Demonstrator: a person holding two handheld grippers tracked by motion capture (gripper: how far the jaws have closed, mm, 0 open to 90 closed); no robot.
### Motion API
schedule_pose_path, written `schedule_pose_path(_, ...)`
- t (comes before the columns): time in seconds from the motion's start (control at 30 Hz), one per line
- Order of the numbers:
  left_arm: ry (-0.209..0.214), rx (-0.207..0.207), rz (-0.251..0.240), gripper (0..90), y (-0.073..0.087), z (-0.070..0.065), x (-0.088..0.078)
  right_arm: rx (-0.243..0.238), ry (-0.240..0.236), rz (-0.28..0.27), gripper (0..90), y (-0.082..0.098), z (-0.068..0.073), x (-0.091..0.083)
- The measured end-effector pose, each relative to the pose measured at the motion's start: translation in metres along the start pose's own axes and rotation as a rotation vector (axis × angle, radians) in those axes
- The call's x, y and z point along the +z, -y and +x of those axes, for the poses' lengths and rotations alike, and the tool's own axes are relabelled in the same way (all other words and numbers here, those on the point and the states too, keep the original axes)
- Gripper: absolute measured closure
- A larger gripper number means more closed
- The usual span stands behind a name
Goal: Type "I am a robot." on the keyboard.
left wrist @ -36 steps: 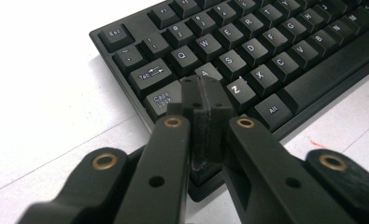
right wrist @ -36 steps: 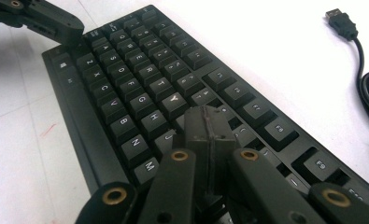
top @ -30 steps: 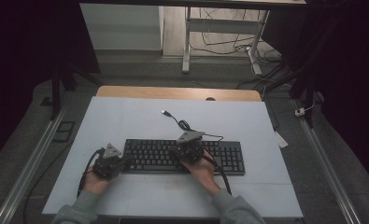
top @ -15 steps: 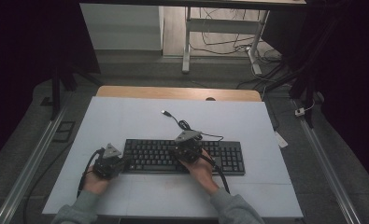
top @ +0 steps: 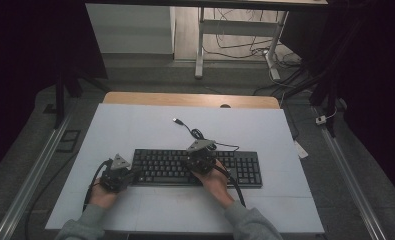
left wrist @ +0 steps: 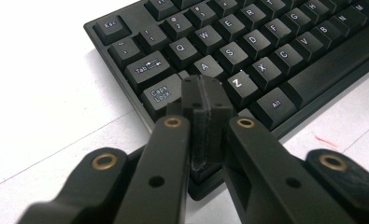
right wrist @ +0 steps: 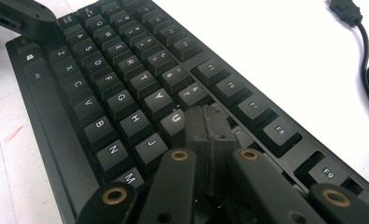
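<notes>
A black keyboard (top: 245, 170) lies across the middle of the white table top (top: 135, 125). My left gripper (top: 131, 174) is at the keyboard's left end. Its jaws are shut with nothing between them, and the tips (left wrist: 205, 95) rest at the left Shift key, between Caps Lock and Z of the keyboard (left wrist: 266, 42). My right gripper (top: 199, 156) is over the middle of the keys, also shut and empty. Its tips (right wrist: 205, 123) press down just right of the U key on the keyboard (right wrist: 117, 88).
The keyboard's black cable (top: 200, 135) coils behind it and ends in a loose USB plug (top: 176, 120), also at the top right in the right gripper view as a plug (right wrist: 345, 11). A wooden strip (top: 190, 100) borders the table's far edge. Metal rails run along both sides.
The right gripper has crept slightly to the left over the keys. The left gripper has stayed at the keyboard's left end.
</notes>
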State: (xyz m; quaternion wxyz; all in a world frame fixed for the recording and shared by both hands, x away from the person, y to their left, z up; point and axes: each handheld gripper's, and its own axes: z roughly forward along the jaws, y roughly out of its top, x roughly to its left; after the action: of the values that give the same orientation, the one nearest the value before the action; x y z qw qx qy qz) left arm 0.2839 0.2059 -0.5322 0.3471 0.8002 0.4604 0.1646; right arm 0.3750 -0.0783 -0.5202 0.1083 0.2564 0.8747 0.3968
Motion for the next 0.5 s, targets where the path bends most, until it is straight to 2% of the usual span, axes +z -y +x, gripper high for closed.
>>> schedule_pose_path(0.13, -0.002, -0.001, -0.001, 88.6, 0.000, 0.000, 0.000, -0.006, 0.004, 0.000, 89.6, -0.001, 0.000, -0.001)
schedule_pose_path(0.27, -0.007, -0.010, -0.027, 88.5, -0.002, 0.000, -0.005, -0.016, 0.000, -0.049, 89.6, -0.004, 0.002, -0.010)
schedule_pose_path(0.37, -0.005, -0.012, -0.039, 88.4, -0.002, 0.000, -0.006, -0.009, -0.010, -0.066, 89.5, -0.004, 0.001, -0.015)
schedule_pose_path(0.5, -0.003, -0.021, -0.060, 84.2, -0.002, 0.001, -0.009, 0.009, -0.031, -0.064, 79.5, -0.002, -0.003, -0.018)
